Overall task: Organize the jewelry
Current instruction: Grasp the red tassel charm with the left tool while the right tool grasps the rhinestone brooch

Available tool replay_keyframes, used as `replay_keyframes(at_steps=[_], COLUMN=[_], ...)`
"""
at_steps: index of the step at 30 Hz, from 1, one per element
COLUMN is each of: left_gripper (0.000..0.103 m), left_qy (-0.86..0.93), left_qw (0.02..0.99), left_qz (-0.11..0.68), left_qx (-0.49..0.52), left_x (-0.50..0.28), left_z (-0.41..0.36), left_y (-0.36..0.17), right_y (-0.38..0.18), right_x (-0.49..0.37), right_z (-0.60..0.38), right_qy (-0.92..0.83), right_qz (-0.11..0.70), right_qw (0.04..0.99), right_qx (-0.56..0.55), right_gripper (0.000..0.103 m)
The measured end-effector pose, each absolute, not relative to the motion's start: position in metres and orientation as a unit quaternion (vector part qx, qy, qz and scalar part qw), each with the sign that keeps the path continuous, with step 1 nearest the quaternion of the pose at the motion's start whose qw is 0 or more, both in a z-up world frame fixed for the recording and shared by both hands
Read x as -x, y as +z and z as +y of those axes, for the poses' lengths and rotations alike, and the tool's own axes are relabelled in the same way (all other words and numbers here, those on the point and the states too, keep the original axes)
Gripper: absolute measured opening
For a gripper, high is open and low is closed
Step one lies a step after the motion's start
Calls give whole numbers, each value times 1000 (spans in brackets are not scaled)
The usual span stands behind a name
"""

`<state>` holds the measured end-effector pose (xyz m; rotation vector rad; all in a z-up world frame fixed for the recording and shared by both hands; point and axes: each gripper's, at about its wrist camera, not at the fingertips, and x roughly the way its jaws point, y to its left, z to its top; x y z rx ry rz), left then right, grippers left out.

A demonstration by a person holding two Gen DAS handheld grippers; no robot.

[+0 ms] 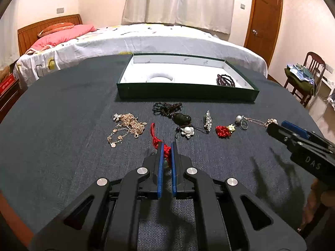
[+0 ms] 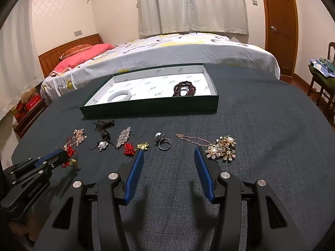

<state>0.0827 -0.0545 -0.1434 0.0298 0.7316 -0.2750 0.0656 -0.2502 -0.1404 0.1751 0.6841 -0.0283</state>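
My left gripper (image 1: 166,146) is shut on a red cord ornament (image 1: 156,137) and holds it low over the dark cloth; it also shows in the right wrist view (image 2: 62,156) with the red cord (image 2: 70,150) in its tip. My right gripper (image 2: 168,155) is open and empty, low over the cloth, between a gold charm with red knot (image 2: 134,148) and a pearl brooch on a chain (image 2: 220,149). A ring (image 2: 164,143) lies just ahead of it. The green box (image 2: 150,106) holds a white bangle (image 2: 119,95) and a dark bead bracelet (image 2: 184,89).
More jewelry lies in a row before the box: rose-gold chains (image 1: 127,126), a black cord pendant (image 1: 171,113), a pearl flower piece (image 1: 187,131), a crystal clip (image 1: 207,120). A bed (image 1: 146,41) stands behind the table, a chair (image 1: 307,75) at the right.
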Motion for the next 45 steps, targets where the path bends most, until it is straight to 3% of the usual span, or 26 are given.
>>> replay_keyframes(at_steps=[16,25,28,33,37,45], left_gripper=[7,7,7,7,7,7], left_qy=[-92,-45,-30,-19,-22,-27], left_qw=[930,932,932,930,929,930], left_qz=[355,360,361,366,370,366], left_qx=[-5,7,14,20,18,15], left_x=[-103,-126,-133,-137,-135,-135], left_z=[-22,14,26,35,33,28], left_y=[-133,-133,-133,-134,-137,-135], right_y=[-137,-152,-159,-168,-169,-163], right_x=[-111,-153,-163,-171,-173,-167], right_z=[-210,-187,-180,-178,-175,-180], right_qy=[21,36,41,42,41,47], right_qz=[347,388,404,424,428,414], right_qw=[935,919,912,903,902,907], right_qx=[-67,-60,-55,-51,-38,-54], right_gripper=[50,38,30,28,18,16])
